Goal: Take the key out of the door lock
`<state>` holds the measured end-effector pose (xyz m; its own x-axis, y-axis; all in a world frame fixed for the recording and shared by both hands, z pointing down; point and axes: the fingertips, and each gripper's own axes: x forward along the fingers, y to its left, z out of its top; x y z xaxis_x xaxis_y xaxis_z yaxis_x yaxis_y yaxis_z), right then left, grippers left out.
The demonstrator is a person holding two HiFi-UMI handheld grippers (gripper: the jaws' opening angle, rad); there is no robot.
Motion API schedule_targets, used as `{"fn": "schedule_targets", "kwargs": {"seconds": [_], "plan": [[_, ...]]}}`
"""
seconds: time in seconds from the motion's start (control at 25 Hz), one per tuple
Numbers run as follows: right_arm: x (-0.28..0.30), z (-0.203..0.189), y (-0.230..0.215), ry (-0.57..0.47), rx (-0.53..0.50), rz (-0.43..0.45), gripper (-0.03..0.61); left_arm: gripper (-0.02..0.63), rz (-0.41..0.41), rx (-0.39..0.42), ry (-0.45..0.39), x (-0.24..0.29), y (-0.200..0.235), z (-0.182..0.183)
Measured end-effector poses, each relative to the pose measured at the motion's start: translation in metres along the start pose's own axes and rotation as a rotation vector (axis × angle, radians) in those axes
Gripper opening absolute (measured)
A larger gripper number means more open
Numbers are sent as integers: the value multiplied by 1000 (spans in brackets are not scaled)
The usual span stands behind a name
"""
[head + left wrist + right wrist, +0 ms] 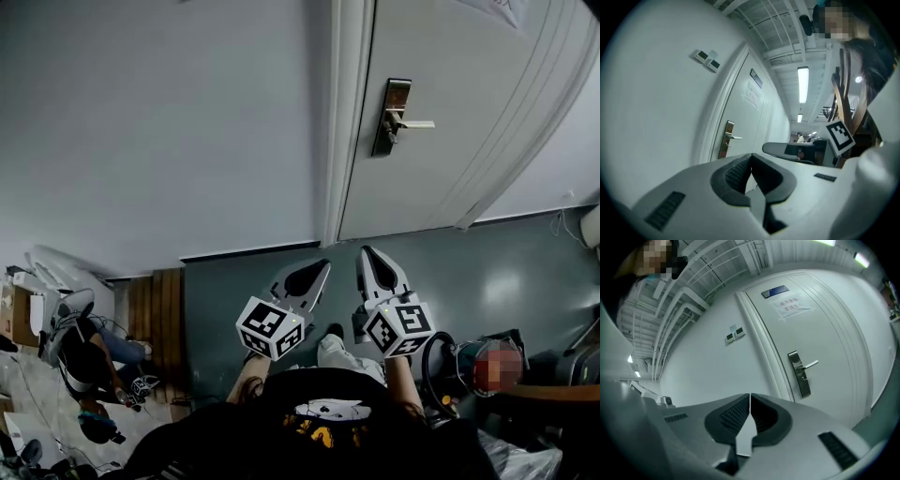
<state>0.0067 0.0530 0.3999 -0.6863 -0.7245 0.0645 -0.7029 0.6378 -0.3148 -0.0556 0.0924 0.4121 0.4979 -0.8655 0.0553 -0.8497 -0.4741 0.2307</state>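
Head view puts the lock point(392, 117) well ahead of the jaws, nearer the right gripper point(368, 253) than the left gripper point(322, 266). Both sit closed, empty.

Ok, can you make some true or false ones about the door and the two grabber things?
The door is closed. True.
The right gripper touches the door handle. False: it is held away from the door.
The left gripper has its fingers wide open. False: they are shut together, with nothing between.
A paper sign is stuck on the door. True.
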Motion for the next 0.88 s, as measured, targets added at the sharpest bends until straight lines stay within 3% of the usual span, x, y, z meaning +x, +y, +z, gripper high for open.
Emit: {"fn": "schedule_targets", "kwargs": {"seconds": [0.52, 0.88], "plan": [[59, 31, -91, -7, 48, -8, 6, 8, -22, 19, 45, 110, 22, 12], [77, 34, -129, -2, 68, -12, 6, 8, -14, 47, 76, 145, 28, 10]]}}
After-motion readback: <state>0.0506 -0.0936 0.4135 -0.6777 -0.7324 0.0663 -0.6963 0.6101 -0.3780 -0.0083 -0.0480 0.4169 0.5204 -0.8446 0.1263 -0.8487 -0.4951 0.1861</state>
